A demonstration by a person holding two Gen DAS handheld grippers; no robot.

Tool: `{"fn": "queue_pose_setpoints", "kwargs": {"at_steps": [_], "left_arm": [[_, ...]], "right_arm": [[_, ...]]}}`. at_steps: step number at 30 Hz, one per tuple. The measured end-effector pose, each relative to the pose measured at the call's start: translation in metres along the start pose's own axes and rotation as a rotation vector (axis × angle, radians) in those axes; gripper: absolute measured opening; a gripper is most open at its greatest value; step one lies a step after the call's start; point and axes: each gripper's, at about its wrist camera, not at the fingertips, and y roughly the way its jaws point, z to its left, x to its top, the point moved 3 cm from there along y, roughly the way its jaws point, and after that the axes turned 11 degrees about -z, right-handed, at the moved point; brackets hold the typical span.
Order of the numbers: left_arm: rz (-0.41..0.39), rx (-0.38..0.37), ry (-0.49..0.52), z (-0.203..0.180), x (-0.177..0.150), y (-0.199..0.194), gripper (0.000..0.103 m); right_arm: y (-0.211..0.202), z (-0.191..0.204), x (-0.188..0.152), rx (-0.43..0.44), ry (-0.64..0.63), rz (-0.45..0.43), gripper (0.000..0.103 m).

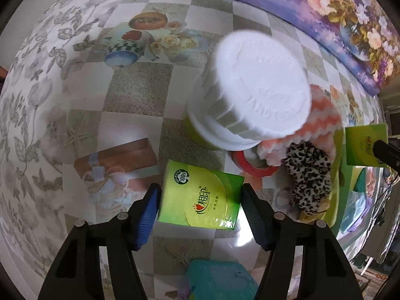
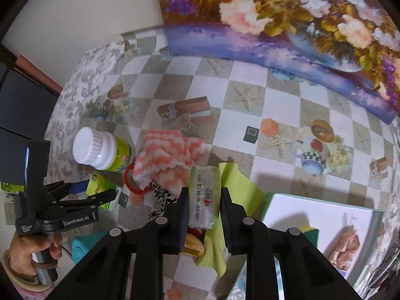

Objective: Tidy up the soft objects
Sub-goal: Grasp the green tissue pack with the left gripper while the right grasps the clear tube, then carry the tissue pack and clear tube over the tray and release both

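Note:
A green tissue pack lies on the checkered tablecloth between the fingers of my left gripper, which is open around it with small gaps on both sides. My right gripper is shut on a second green tissue pack, held on edge above a lime-green cloth; this pack also shows in the left wrist view. A pink-and-white wavy cloth and a leopard-print scrunchie lie beside a red tape roll.
A white-capped green bottle stands close behind the left pack. A white box with a green rim holds a yellow-green sponge and a pink item at the right. A floral painting leans along the back. A teal object lies near.

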Motion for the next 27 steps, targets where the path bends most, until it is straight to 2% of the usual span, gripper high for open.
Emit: {"fn": "queue_pose_setpoints", "kwargs": {"at_steps": [8, 14, 19, 27], "left_arm": [[-0.085, 0.010, 0.012, -0.012, -0.010, -0.052, 0.066], [-0.178, -0.016, 0.055, -0.041, -0.007, -0.092, 0.066], [-0.221, -0.074, 0.111, -0.107, -0.007, -0.104, 0.066], [-0.149, -0.152, 0.225, -0.213, -0.030, -0.074, 0.067]], "right_arm": [[-0.050, -0.016, -0.002, 0.015, 0.030, -0.071, 0.025], [-0.082, -0.040, -0.014, -0.023, 0.050, -0.116, 0.025], [-0.096, -0.083, -0.034, -0.061, 0.098, -0.111, 0.025], [-0.111, -0.178, -0.070, -0.154, 0.199, -0.101, 0.025]]}}
